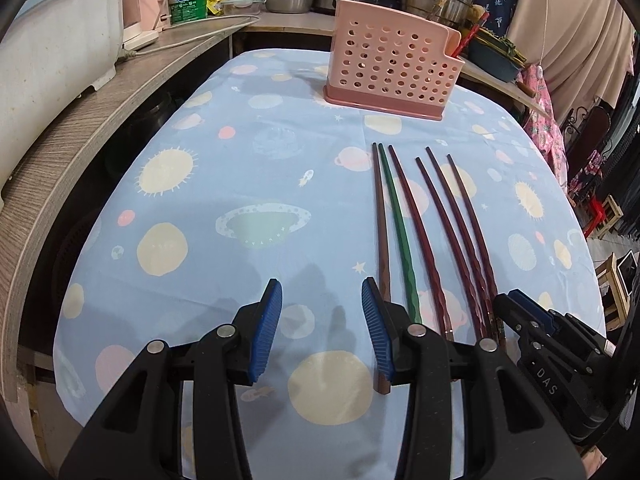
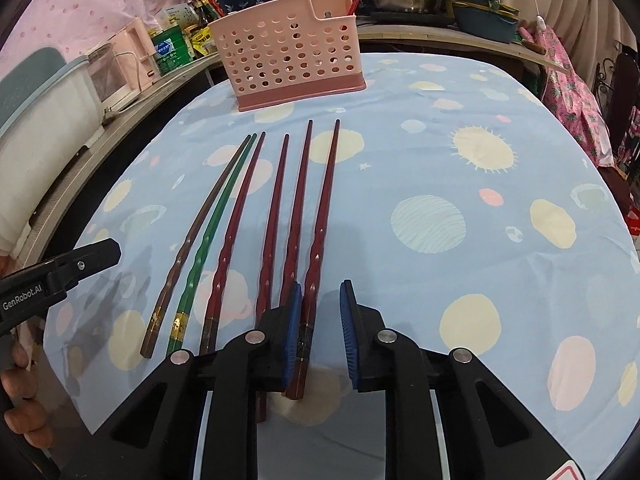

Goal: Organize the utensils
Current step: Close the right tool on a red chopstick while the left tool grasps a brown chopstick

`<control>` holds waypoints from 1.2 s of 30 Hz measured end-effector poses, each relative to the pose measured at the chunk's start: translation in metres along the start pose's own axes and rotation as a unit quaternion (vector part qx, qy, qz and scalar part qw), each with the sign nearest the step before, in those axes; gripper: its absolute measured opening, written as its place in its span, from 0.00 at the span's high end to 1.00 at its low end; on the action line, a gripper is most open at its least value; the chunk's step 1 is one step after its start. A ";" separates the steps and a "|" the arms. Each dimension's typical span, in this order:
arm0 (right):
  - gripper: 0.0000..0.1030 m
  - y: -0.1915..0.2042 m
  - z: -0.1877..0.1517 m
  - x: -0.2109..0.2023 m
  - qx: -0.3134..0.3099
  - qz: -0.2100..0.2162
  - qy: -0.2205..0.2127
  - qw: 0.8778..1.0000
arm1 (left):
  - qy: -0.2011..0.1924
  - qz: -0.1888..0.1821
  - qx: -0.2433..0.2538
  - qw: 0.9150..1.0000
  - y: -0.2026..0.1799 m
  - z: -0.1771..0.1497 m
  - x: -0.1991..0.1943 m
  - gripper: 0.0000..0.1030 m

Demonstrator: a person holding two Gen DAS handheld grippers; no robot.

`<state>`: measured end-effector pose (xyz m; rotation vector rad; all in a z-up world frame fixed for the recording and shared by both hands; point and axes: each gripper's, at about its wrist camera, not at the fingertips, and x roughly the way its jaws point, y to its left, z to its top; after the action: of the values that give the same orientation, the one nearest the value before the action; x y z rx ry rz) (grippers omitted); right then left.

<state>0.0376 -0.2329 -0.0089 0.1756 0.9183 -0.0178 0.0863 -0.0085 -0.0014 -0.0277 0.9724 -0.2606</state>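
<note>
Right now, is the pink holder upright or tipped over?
Upright. The pink holder stands on its darker base on the tablecloth, open top facing up, in both wrist views.

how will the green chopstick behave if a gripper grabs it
The green chopstick looks thin and stiff, so probably light. Its glossy finish may slip between pads. Lying beside the brown chopstick, it could nudge that one.
</note>
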 end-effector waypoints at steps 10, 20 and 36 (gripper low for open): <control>0.93 -0.006 -0.008 -0.003 -0.001 -0.009 -0.002 1.000 | 0.010 -0.006 0.007 1.000 -0.007 -0.007 0.002 0.55; 0.94 -0.016 -0.019 -0.014 0.011 -0.011 -0.003 1.000 | 0.024 -0.019 0.023 0.999 -0.019 -0.018 0.006 0.53; 0.93 -0.018 -0.023 -0.017 0.015 -0.012 -0.005 1.000 | 0.040 -0.005 0.042 0.998 -0.030 -0.032 0.022 0.56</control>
<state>0.0073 -0.2479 -0.0120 0.1920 0.9104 -0.0541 0.0656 -0.0396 -0.0329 0.0561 1.0407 -0.3132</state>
